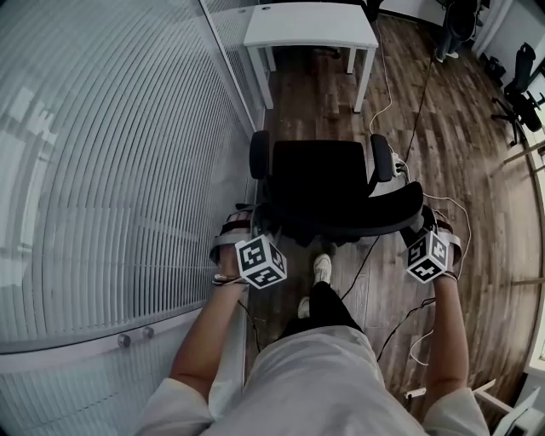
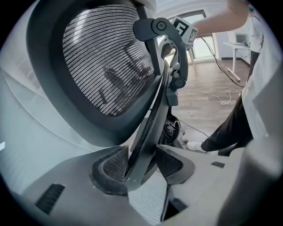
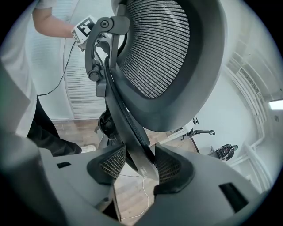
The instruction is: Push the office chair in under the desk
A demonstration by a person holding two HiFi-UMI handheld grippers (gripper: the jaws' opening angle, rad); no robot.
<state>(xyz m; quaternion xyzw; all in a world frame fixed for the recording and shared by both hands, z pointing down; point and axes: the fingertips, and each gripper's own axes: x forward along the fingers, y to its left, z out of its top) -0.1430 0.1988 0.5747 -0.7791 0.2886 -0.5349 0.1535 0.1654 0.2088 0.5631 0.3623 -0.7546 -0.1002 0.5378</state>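
Clearly, the push is hardly begun: the office chair point(image 1: 328, 183) stands well short of the white desk point(image 1: 311, 25) at the far end. Its seat faces the desk, and bare wood floor lies between them. Your left gripper point(image 2: 141, 164) and right gripper point(image 3: 138, 165) are each clamped on the rim of the backrest point(image 2: 106, 66), one per side. On the left, the glass partition point(image 1: 111, 170) runs just beside the armrest point(image 1: 259, 153). On the right, a white cable point(image 1: 391, 95) lies near the desk leg point(image 1: 364, 81). I judge you must steer straight between the legs.
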